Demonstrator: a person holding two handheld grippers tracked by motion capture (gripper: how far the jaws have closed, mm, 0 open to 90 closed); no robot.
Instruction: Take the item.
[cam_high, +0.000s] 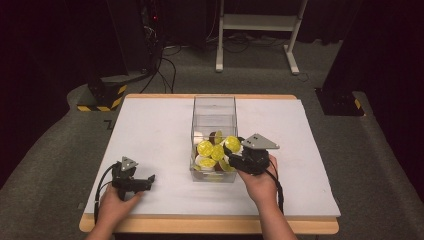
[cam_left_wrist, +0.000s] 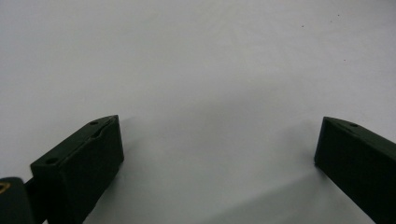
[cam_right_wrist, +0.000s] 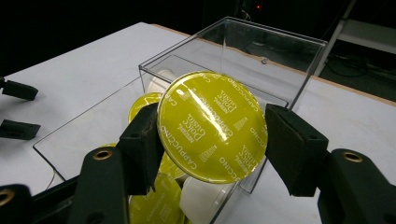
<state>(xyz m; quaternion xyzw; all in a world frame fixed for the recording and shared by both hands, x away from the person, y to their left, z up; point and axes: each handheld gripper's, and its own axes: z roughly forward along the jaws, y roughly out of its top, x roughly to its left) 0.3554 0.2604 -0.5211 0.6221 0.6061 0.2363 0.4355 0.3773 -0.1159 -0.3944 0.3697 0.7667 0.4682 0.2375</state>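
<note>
Yellow foil marked the capsule (cam_right_wrist: 212, 127) that was clamped between the jaws of the right gripper (cam_right_wrist: 212, 135) above the clear box (cam_right_wrist: 299, 60); its cappuccino print was legible in the right gripper view, not from above. The box (cam_high: 214, 107) was seen at table centre, and the left gripper (cam_high: 150, 178), spread wide and empty, at 8 o'clock on the white table (cam_left_wrist: 196, 60).

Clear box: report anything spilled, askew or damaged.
Nothing stands out. The clear box stands upright on the table, the capsules lie inside it, and the right gripper holds one yellow capsule over it.
</note>
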